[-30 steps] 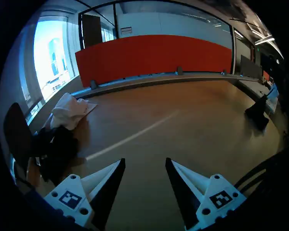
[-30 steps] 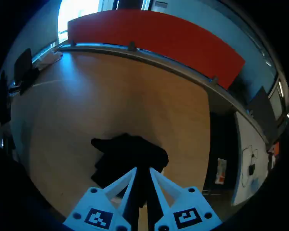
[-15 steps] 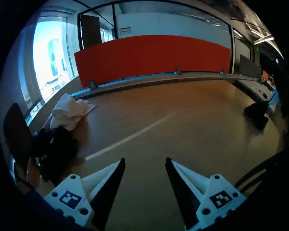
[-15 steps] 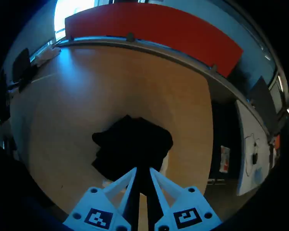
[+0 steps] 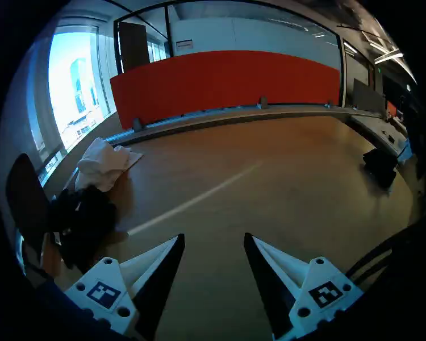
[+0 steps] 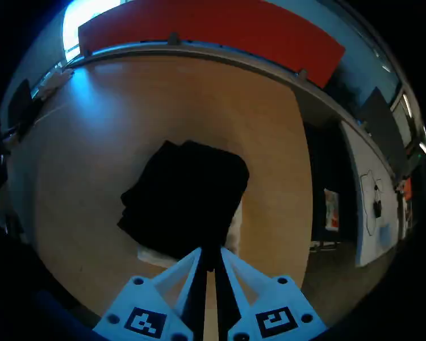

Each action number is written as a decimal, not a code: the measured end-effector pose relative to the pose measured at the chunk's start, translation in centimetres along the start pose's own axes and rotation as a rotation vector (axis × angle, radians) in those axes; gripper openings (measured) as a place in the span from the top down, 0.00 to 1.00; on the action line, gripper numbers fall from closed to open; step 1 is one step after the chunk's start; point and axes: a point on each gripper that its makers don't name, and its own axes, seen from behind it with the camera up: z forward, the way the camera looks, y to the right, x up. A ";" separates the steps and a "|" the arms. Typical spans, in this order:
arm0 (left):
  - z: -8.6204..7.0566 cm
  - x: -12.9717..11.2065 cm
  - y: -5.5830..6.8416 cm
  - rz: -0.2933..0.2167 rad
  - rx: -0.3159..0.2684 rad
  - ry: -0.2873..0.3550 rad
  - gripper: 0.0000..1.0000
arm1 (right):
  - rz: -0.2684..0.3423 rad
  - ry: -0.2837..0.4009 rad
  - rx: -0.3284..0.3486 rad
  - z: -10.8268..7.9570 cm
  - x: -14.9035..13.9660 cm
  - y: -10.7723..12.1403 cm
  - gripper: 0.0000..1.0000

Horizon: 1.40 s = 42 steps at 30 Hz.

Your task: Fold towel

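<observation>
A black towel point(image 6: 184, 190) hangs in a broad flap just over the wooden table point(image 6: 99, 142). My right gripper point(image 6: 210, 256) is shut on its near edge, with dark cloth pinched between the fingers. Pale cloth point(image 6: 234, 227) peeks out from under the towel's near and right edges. In the left gripper view the same black towel point(image 5: 380, 166) shows small at the far right of the table point(image 5: 270, 187). My left gripper point(image 5: 212, 247) hovers open over bare tabletop, nothing between its fingers.
A heap of white towels point(image 5: 102, 162) lies at the table's far left, with a dark pile of cloth point(image 5: 82, 219) in front of it and a dark chair back point(image 5: 25, 199) beside that. A red partition point(image 5: 230, 79) runs along the table's far edge.
The black towel has spread out and grown larger in the right gripper view as that gripper moved forward with it. The left gripper has stayed still and open.
</observation>
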 end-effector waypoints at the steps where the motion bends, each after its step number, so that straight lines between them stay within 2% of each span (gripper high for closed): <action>1: 0.0 0.0 0.0 0.000 0.001 -0.001 0.24 | 0.005 -0.004 -0.003 0.1 -0.2 0.1 0.93; 25: 0.0 -0.4 -0.1 0.005 0.007 -0.011 0.23 | 0.053 -0.106 -0.089 2.9 -3.1 1.7 0.89; 32: -0.1 -0.5 -0.2 0.004 0.011 -0.013 0.23 | 0.073 -0.119 -0.108 3.7 -3.6 1.7 0.86; 42: -0.2 -0.7 -0.4 0.006 0.014 -0.017 0.23 | 0.104 -0.101 -0.132 4.1 -3.6 2.0 0.78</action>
